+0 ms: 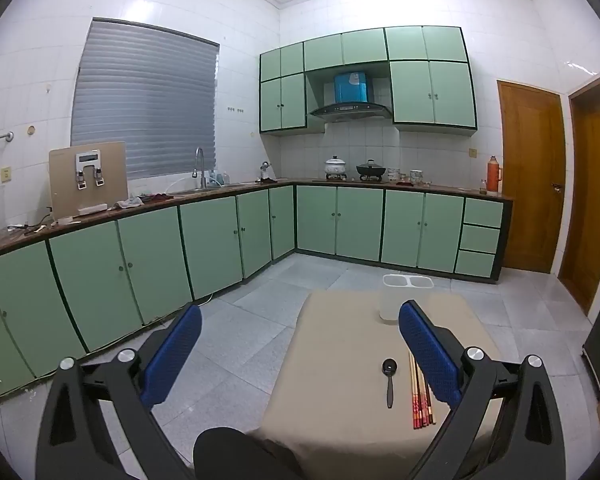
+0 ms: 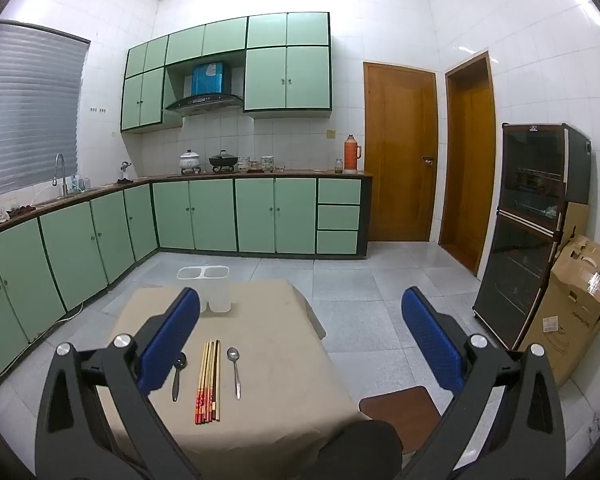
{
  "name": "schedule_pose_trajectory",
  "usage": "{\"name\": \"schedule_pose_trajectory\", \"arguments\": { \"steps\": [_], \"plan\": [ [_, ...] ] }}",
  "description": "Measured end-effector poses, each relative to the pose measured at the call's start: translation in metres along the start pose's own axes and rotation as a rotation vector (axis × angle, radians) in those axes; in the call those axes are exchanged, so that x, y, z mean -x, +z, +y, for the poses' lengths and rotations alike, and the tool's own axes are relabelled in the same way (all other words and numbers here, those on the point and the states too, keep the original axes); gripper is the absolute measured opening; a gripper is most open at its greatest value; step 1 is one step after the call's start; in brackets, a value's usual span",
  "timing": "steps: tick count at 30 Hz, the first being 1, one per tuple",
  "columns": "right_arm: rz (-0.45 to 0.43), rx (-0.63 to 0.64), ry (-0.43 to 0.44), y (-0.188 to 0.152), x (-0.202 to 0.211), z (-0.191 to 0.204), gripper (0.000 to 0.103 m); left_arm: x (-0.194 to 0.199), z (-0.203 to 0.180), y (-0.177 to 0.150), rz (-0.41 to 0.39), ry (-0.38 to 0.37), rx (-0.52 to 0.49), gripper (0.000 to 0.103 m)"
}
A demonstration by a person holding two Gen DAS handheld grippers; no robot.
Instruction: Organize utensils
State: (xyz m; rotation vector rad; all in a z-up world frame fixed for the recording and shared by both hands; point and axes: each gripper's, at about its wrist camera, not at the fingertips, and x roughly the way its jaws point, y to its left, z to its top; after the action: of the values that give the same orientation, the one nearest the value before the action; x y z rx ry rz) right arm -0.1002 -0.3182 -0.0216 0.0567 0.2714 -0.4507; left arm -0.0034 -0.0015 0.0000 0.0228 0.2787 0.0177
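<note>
On a small table with a beige cloth (image 2: 268,344) lie a black spoon (image 2: 177,372), a bundle of chopsticks (image 2: 209,384) and a silver spoon (image 2: 235,368), side by side. A white two-compartment utensil holder (image 2: 210,288) stands at the table's far edge. In the left wrist view the black spoon (image 1: 389,380), chopsticks (image 1: 420,396) and holder (image 1: 400,296) also show. My left gripper (image 1: 300,320) is open and empty, held above the table's left side. My right gripper (image 2: 300,304) is open and empty above the table's right side.
Green kitchen cabinets (image 1: 148,256) run along the left and back walls. A dark glass cabinet (image 2: 528,232) and a cardboard box (image 2: 572,308) stand at the right. A brown stool (image 2: 400,412) sits by the table's near right corner. Grey tiled floor (image 2: 364,312) surrounds the table.
</note>
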Motion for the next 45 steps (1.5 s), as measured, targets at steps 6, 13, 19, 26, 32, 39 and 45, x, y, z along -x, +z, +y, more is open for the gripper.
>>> {"name": "schedule_pose_trajectory", "arguments": {
  "steps": [6, 13, 19, 26, 32, 39, 45],
  "plan": [
    [-0.003, -0.002, 0.003, -0.0003, 0.0024, -0.0016, 0.098, 0.0001, -0.0006, 0.0028, 0.000, 0.002, 0.001, 0.097],
    [-0.006, -0.003, 0.001, 0.0005, 0.0018, -0.0022, 0.098, -0.0010, -0.0017, 0.0038, 0.001, 0.002, 0.003, 0.097],
    [-0.007, -0.003, 0.002, 0.0007, 0.0022, -0.0020, 0.098, -0.0003, -0.0016, 0.0027, 0.000, 0.003, 0.002, 0.097],
    [-0.010, -0.006, 0.001, 0.0016, 0.0028, -0.0013, 0.098, 0.0004, -0.0023, 0.0042, -0.004, 0.005, 0.002, 0.097],
    [-0.011, -0.007, 0.002, 0.0020, 0.0026, -0.0010, 0.098, -0.0008, -0.0023, 0.0047, -0.004, 0.006, -0.001, 0.097],
    [-0.014, -0.009, 0.003, 0.0036, 0.0027, -0.0008, 0.098, -0.0010, -0.0026, 0.0053, -0.004, 0.008, -0.001, 0.097],
    [-0.015, -0.009, 0.003, 0.0033, 0.0033, -0.0006, 0.098, -0.0018, -0.0005, 0.0061, -0.006, 0.007, -0.001, 0.097]
  ]
}}
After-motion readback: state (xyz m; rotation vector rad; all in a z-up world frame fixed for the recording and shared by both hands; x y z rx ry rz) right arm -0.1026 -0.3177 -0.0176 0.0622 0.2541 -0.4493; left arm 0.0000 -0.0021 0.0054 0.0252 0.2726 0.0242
